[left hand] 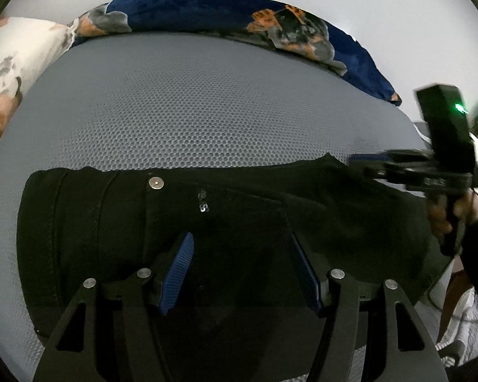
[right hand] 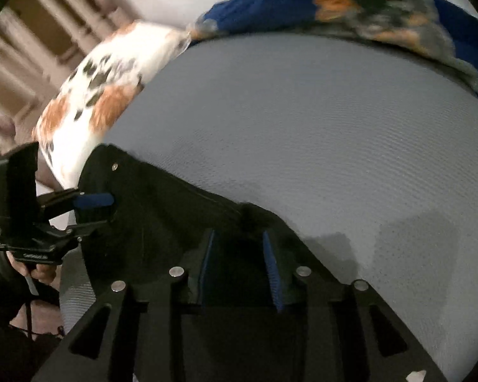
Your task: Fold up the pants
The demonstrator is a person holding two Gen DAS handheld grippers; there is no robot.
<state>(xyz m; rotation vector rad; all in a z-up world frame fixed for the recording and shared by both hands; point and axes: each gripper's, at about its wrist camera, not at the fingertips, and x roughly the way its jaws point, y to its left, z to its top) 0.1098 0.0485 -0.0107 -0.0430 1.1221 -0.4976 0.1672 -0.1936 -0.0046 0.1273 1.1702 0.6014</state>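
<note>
text: none legible | left gripper, lower left of right wrist view: pale lettering on its black body, too blurred to read | right gripper, right edge of left wrist view: faint marking on its body, unreadable | pants, centre of left wrist view: small glinting marks, no letters made out

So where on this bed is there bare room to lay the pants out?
The grey mattress is free between the black pants and the blue patterned blanket along the far edge. It is crowded at the near edge, where the pants lie under the left gripper and right gripper.
</note>
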